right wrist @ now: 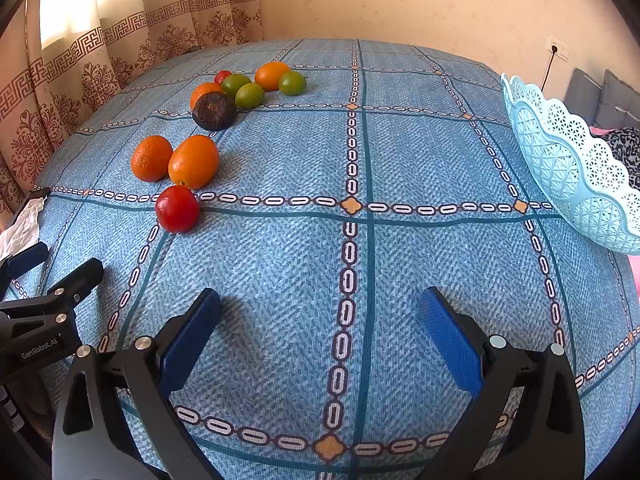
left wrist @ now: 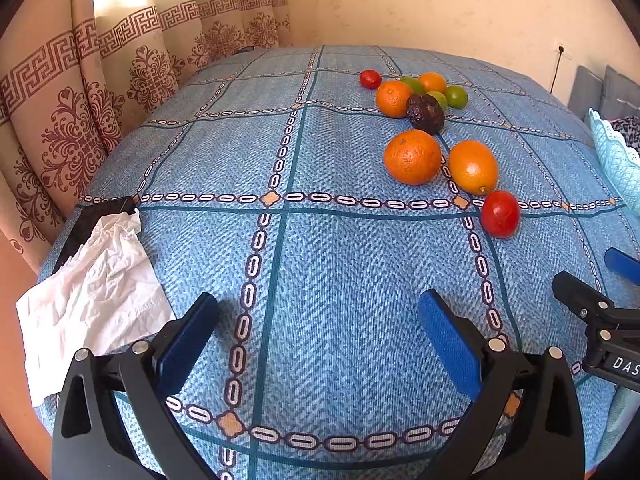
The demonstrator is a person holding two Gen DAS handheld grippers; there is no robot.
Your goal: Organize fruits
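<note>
Fruits (right wrist: 194, 162) loose on the blue-clothed worktop (right wrist: 420, 152), lace basket (right wrist: 568, 172) rightward, left tongs (left wrist: 318, 334) and right tongs (right wrist: 320, 334) both spread wide, empty.

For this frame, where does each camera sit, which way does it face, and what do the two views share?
Left wrist: on the left gripper, low over the blue tablecloth, facing the far wall; its own spread fingers show, the right gripper at the right edge, crumpled paper on the left.
Right wrist: on the right gripper, facing likewise; own fingers show, left gripper at the left edge, light blue basket on the right.
Shared: near red tomato, oranges, dark avocado.
</note>
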